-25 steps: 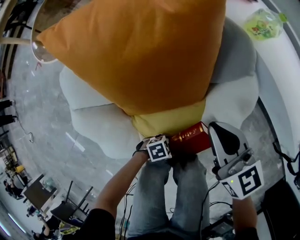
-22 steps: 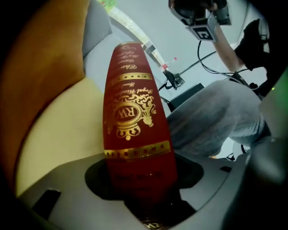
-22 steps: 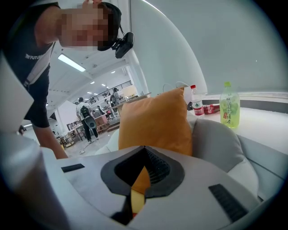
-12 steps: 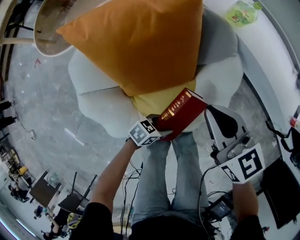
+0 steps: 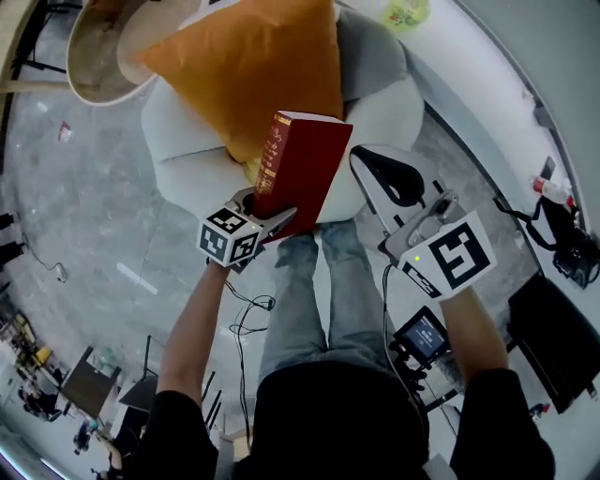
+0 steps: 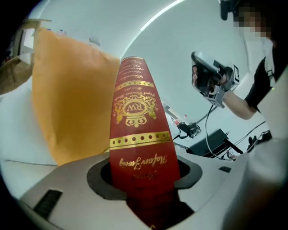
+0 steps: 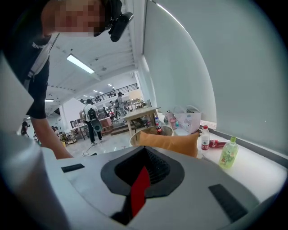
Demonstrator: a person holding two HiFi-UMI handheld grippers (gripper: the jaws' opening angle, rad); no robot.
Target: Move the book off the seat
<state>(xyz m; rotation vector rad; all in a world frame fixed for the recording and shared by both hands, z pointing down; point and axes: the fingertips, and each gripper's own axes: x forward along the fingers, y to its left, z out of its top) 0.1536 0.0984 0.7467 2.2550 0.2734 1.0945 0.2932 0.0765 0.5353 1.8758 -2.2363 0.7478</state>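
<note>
Book point(image 5: 305, 169): red hardback with a gilt spine, held upright in the air over the front edge of the seat point(image 5: 178, 141); it touches nothing except the jaws.
Left gripper point(image 5: 267, 220): clamped on the book's lower end at the front of the seat. Its own view shows the spine point(image 6: 135, 117) rising out of the jaws, with most of the book standing free above the grip.
Right gripper point(image 5: 394, 183): raised at the front of the seat, on the book's right and apart from it. Jaws drawn together on nothing; only a red sliver shows in the slit between them.
Orange cushion point(image 5: 253, 66): propped on the seat, just behind the book.
Green bottle point(image 5: 405, 11): on the white ledge behind the seat.
Cables point(image 5: 246, 309): on the floor in front of the seat, near the person's legs.
Stage, as judged: the book is clear of the seat but not yet set down, and no resting place is evident.
Risk, pivoting: a tall book pinched low on a smooth cover may swing or slide in the jaws if moved quickly.
Risk, collision: a sideways sweep could strike the right gripper, and a backward one could drag the cushion.
Risk, opening: whether both covers are pinched cannot be told. If not, the pages may fan out.
</note>
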